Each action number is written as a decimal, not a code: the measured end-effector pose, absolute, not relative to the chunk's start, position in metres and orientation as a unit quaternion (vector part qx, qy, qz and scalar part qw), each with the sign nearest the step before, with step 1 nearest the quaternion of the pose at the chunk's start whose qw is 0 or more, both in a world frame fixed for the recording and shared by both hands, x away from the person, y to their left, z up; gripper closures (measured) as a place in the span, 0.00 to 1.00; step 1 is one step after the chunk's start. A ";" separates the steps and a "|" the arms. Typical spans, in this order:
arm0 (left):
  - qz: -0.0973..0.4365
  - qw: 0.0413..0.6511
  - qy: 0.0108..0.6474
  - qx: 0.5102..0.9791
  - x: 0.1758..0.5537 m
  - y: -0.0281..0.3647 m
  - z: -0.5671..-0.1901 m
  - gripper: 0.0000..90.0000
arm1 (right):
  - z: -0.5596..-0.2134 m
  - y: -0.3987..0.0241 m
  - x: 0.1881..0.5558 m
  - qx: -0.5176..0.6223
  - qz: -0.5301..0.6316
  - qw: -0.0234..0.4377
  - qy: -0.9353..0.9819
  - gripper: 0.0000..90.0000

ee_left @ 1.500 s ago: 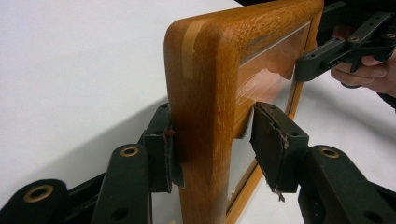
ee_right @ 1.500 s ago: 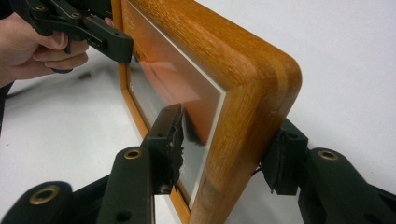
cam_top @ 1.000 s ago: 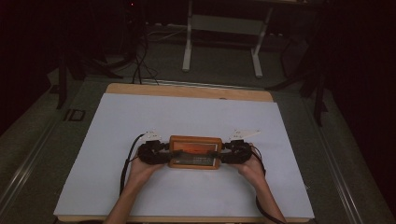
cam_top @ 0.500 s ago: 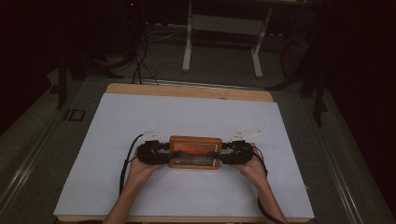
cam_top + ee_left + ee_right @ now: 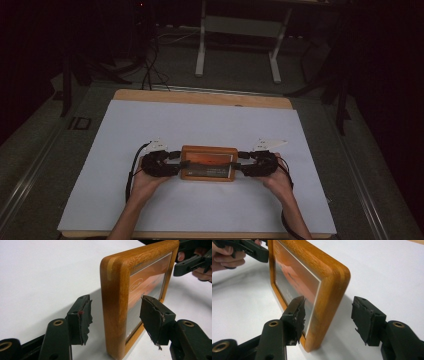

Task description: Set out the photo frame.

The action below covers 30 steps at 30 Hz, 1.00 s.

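1 wooden frame (image 5: 208, 163), upright; 2 tongs, both open.

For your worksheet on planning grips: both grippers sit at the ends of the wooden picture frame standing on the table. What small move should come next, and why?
Probably close both grippers: the left gripper and right gripper each straddle an end of the upright orange-brown wooden picture frame, jaws open with gaps either side, so nothing grips it yet.

Dim room, grey floor (image 5: 30, 165), white-covered wooden table (image 5: 200, 97), pale metal stand (image 5: 240, 45) behind, dark cables (image 5: 150, 65).
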<state>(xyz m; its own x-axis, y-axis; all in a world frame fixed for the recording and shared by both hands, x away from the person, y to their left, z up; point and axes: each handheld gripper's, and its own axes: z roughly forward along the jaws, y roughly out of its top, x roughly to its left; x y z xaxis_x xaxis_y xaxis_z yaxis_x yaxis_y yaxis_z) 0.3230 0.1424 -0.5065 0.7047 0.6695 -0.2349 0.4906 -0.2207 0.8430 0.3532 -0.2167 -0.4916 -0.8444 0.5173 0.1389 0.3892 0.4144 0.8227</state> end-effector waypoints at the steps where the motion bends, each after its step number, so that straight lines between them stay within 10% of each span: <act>1: 0.092 0.496 0.374 0.778 0.322 0.143 -0.506 0.47 | -0.491 -0.218 0.353 0.270 0.467 0.067 0.839 0.48; 30: 0.163 0.380 0.367 0.833 0.314 0.155 -0.502 0.47 | -0.499 -0.243 0.350 0.289 0.385 0.093 0.871 0.51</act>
